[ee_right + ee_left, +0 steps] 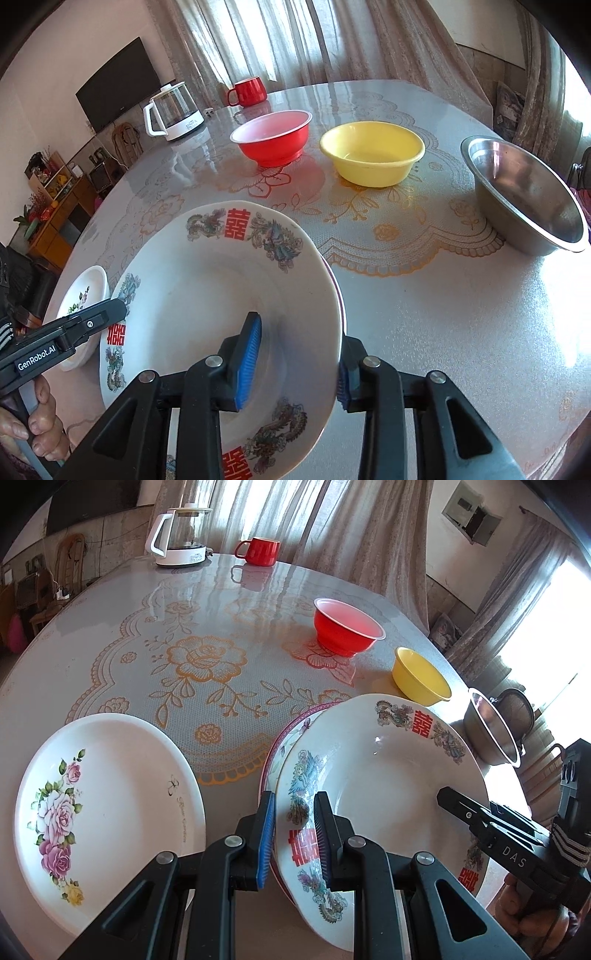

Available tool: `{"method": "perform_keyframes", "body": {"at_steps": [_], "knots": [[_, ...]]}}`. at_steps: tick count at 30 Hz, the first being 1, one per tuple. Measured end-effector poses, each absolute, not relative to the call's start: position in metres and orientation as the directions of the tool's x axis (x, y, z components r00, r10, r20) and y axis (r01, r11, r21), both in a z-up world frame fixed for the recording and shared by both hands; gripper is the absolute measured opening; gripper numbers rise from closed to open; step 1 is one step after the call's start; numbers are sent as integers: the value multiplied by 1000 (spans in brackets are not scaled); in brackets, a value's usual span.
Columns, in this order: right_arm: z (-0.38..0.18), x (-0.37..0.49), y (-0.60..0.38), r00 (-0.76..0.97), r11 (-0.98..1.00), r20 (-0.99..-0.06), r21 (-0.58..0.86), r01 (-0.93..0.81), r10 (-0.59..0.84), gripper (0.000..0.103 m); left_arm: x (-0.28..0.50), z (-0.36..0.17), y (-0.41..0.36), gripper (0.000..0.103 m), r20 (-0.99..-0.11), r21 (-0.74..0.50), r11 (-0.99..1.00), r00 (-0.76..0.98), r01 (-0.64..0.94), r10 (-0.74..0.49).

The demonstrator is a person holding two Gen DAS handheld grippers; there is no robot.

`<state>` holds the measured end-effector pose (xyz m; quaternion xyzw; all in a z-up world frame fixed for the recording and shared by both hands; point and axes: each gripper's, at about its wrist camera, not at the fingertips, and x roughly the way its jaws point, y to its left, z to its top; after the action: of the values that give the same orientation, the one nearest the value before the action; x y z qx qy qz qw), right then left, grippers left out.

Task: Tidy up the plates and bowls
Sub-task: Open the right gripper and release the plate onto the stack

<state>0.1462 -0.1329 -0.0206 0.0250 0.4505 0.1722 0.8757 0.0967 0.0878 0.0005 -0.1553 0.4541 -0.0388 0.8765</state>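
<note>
- The left gripper [293, 836] is clamped on the near rim of the dragon plate [384, 760], one blue pad under the rim and the other finger on top
- The right gripper [293, 363] straddles the opposite rim of the same plate; its jaws stand apart, one pad over the plate's well and the other outside the rim, and neither is plainly pressing
- The dragon plate is tilted and rests over a pink-rimmed plate [291, 725], of which only an edge shows
- A rose plate [122, 794] lies flat on the table [221, 602] just left of the left gripper
- Farther back a red bowl [273, 138] and a yellow bowl [371, 153] stand side by side, apart from each other
- A steel bowl [524, 195] sits to the right of the yellow bowl, well apart
- At the far edge stand a glass kettle [179, 535] and a red mug [260, 550]
- A hand [40, 424] holds the left gripper's handle
</note>
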Motion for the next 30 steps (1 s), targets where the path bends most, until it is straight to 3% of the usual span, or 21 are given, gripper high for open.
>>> {"method": "perform_keyframes", "body": {"at_steps": [21,30], "knots": [[-25,152,-121,639,963,-739,49,-266,214,41,96,0,82,21,-787,-284,956,587,-70,-191],[-24,152,-121,631,962,-741,73,-262,228,47,93,4,86,21,-777,-306,949,596,-80,-200]]}}
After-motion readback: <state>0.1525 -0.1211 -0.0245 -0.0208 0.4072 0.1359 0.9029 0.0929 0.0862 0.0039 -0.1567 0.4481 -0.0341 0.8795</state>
